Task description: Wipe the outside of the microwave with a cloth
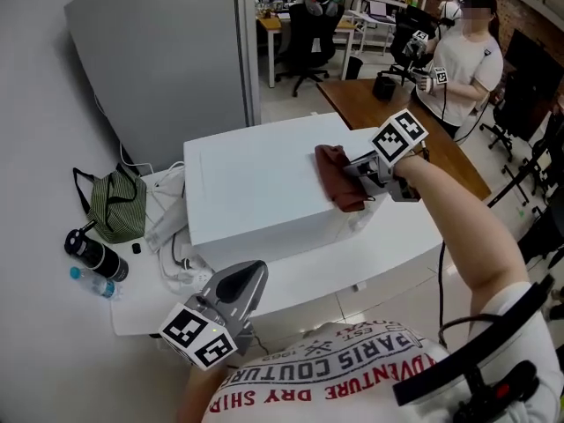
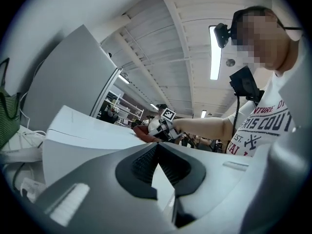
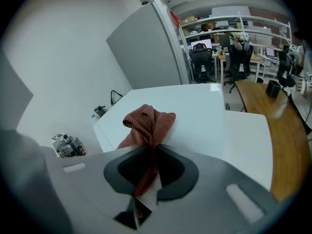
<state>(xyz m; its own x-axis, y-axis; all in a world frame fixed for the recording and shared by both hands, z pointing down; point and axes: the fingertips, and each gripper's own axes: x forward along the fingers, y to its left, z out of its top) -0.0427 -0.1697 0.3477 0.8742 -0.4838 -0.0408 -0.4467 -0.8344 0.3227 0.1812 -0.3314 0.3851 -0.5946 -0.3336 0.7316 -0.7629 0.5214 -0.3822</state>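
The white microwave point(image 1: 256, 183) stands on a white table point(image 1: 388, 245). A reddish-brown cloth point(image 1: 339, 176) lies bunched on the right side of its top. My right gripper point(image 1: 354, 176) is shut on the cloth and holds it against the top; in the right gripper view the cloth point(image 3: 148, 123) runs up from between the jaws of the right gripper point(image 3: 151, 152) onto the microwave point(image 3: 200, 106). My left gripper point(image 1: 249, 278) hangs low in front of the table, shut and holding nothing. The left gripper point(image 2: 157, 150) looks along the microwave point(image 2: 83, 135) towards the cloth point(image 2: 143, 133).
A green striped bag point(image 1: 119, 205), a black flask point(image 1: 92, 254), a water bottle point(image 1: 92, 282) and cables point(image 1: 172, 254) lie left of the microwave. A grey panel point(image 1: 167, 51) stands behind. A wooden table point(image 1: 397, 113), office chairs point(image 1: 308, 33) and a standing person point(image 1: 463, 60) are at the back right.
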